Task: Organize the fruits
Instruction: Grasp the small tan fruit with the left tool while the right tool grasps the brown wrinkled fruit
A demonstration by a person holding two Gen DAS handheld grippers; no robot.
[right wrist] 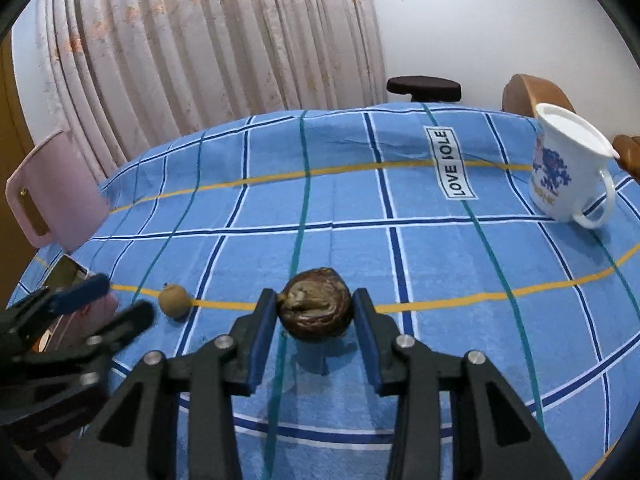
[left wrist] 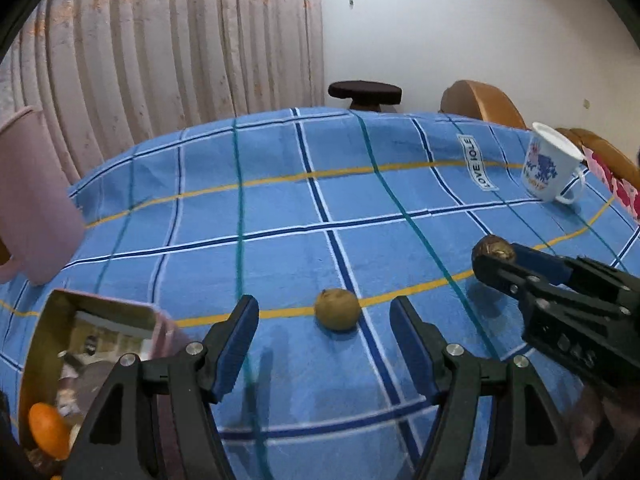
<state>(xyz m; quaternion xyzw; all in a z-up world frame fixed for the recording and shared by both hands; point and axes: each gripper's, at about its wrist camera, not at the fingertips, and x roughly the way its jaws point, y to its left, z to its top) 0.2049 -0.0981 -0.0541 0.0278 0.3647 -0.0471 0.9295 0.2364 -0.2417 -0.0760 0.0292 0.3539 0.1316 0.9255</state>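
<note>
Our right tool (right wrist: 315,312) seems closed on a dark fruit (right wrist: 316,304); our left tool (left wrist: 323,334) gapes empty before a small brown fruit (left wrist: 337,309); we should centre before closing.

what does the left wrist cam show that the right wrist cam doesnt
Only the left wrist view looks into the pink container, where an orange fruit lies. Only the right wrist view shows the dark brown fruit head-on between the right gripper pads, and the pink mug's handle. Both show the small tan fruit on the blue checked cloth, the white mug and the open left gripper.
</note>
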